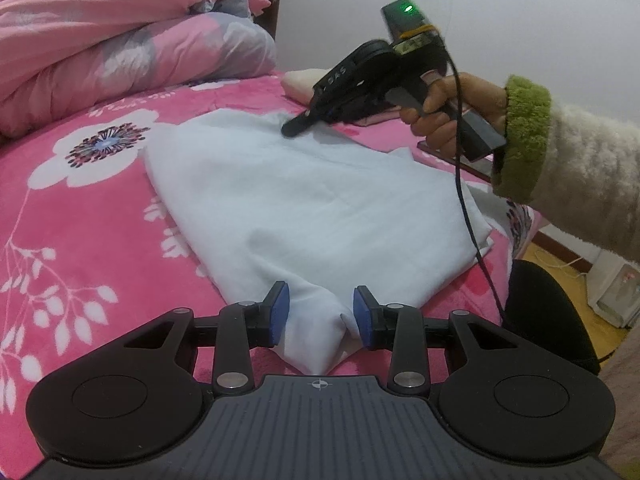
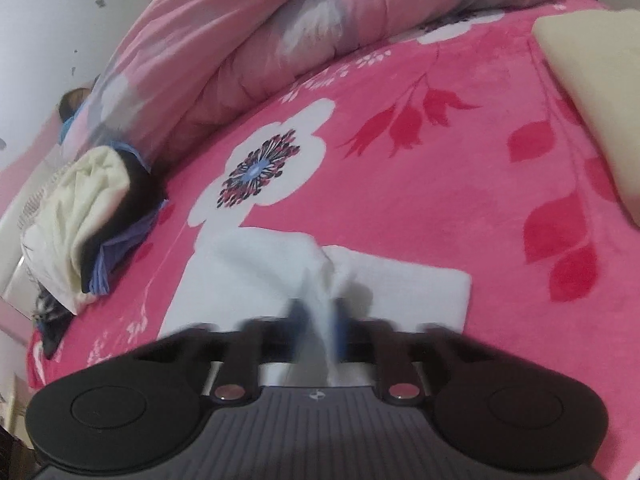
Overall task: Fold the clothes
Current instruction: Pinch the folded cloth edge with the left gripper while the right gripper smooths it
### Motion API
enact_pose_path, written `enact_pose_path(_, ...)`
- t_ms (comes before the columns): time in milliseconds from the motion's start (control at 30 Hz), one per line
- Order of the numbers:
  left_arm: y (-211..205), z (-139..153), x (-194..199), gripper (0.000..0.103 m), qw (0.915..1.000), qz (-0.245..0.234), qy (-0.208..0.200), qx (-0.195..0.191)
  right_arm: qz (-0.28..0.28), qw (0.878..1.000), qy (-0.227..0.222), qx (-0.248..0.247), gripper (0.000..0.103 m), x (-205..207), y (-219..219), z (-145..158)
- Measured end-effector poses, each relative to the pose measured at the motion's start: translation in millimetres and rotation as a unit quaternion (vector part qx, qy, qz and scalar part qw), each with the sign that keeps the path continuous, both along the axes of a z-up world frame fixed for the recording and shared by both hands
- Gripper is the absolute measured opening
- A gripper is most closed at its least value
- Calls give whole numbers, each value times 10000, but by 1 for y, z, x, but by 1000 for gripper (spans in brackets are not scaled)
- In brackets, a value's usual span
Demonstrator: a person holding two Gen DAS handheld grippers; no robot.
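Up close in the left wrist view, the left claw [image 1: 320, 314] pinches the near corner of a white garment [image 1: 304, 208] spread on the pink bed [image 1: 80, 216]. Right wrist view: the right claw [image 2: 318, 322], blurred, clamps a bunched white fold.

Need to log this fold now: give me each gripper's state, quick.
Left gripper: jaws closed on a bunched corner of the white garment.
Right gripper: jaws shut on a pinched fold of the white garment, though blurred.
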State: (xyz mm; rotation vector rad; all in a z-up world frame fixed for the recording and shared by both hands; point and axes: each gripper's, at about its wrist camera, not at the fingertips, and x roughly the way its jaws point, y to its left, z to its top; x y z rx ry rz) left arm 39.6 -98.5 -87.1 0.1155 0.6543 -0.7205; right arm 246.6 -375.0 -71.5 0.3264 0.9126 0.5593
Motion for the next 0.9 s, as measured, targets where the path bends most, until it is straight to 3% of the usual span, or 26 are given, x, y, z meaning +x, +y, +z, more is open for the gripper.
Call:
enact_pose_path(167, -5, 6, 3, 36, 9997, 43, 121, 207, -325, 9964, -743, -248, 3, -23, 0, 23)
enact_pose_path(333, -11, 7, 2, 36, 9991, 56, 77, 404, -607, 9948, -662, -481, 3, -19, -2, 7)
enact_pose_path(433, -15, 8, 1, 37, 9985, 73, 30, 539, -693, 9912, -702, -883, 5, -15, 3, -9)
enact_pose_path(533, -18, 8, 0, 38, 9978, 73, -22, 652, -863, 9901, -597, -931, 16, -15, -1, -13)
enact_pose_path(600, -18, 8, 0, 38, 9978, 80, -41, 659, -1032, 9887, -598, -913, 43, -19, -7, -3)
enact_pose_path(633, -18, 8, 0, 38, 9978, 84, -50, 663, -1085, 9878, -643, -911, 45, -22, -9, 3)
enact_pose_path(767, -19, 7, -1, 39, 9976, 99, -87, 678, -942, 9829, -1258, -959, 45, -38, -7, 43)
enact_pose_path(900, -20, 7, -2, 40, 9975, 114, -130, 690, 7, 9841, -1485, -971, 42, -28, 36, 54)
